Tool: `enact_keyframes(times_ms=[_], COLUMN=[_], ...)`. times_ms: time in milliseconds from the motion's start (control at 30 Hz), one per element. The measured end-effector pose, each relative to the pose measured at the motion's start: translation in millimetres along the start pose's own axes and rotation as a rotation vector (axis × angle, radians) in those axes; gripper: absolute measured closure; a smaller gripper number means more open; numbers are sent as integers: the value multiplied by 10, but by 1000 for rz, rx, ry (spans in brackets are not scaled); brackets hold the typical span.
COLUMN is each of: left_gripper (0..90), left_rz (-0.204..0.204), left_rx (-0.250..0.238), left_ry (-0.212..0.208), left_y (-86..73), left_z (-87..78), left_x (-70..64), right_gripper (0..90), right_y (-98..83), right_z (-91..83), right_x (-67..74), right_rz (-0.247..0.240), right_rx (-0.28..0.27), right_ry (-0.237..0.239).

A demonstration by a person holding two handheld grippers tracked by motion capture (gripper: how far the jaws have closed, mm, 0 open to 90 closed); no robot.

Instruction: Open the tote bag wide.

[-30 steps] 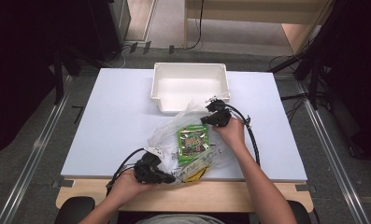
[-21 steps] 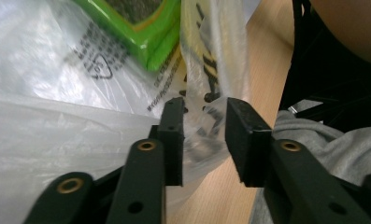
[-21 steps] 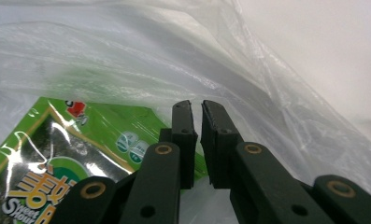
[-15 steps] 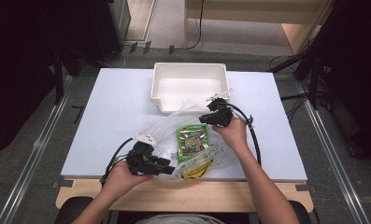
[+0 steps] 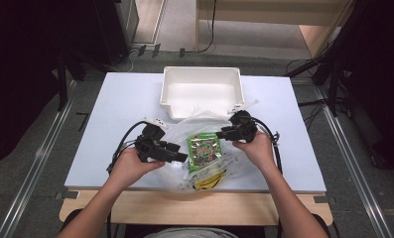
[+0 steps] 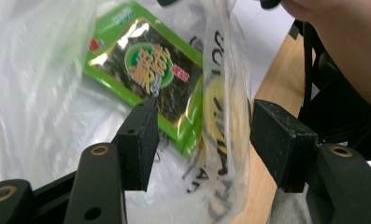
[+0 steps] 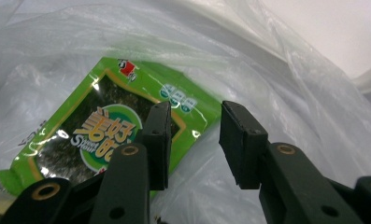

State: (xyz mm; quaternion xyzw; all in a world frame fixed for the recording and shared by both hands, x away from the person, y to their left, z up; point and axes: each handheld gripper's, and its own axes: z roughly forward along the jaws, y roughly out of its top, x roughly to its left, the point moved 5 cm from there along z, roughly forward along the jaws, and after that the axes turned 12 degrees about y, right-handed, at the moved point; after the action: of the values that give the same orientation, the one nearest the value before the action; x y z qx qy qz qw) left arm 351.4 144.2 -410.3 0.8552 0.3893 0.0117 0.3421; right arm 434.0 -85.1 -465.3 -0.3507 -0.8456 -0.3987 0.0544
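Seaweed packet (image 5: 204, 149) inside clear bag (image 5: 184, 134).

Flat green foil snack packet (image 7: 113, 126): large gold script, not Latin, with a small white word below, seemingly "Seaweed"; clear crinkled plastic bag (image 6: 223, 140): black print, unreadable.

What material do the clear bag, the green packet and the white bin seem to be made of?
The crinkled clear bag looks like thin plastic film: see-through, wrinkled, with glare. The flat green snack packet seems to be glossy printed foil or plastic; it shows bright reflections. The white rectangular bin appears to be rigid, matte plastic, though the finish is hard to confirm.
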Motion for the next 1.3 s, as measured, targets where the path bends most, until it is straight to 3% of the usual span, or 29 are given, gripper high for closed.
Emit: enact_keyframes(times_ms=[400,533,567,733,800,1000,1300], left_gripper=[478,535,625,834,900,900,900], left_rz=[15,53,73,81,85,76,81], left_rx=[32,31,23,25,38,80,115], left_ry=[24,40,52,76,81,104,127], left_y=[388,496,548,650,706,685,593], left_z=[174,225,260,357,452,702,942], left_x=[137,169,191,261,317,443,602], right_gripper=[651,653,660,693,767,899,900], right_y=[-127,-154,-163,-168,-171,-178,-222], right_z=[-110,-132,-133,-141,-145,-128,-98], right_x=[41,54,61,82,94,124,110], right_rz=[11,15,11,4,10,19,23], right_rx=[-4,-5,-6,-8,-13,2,15], right_ry=[1,3,0,1,5,17,14])
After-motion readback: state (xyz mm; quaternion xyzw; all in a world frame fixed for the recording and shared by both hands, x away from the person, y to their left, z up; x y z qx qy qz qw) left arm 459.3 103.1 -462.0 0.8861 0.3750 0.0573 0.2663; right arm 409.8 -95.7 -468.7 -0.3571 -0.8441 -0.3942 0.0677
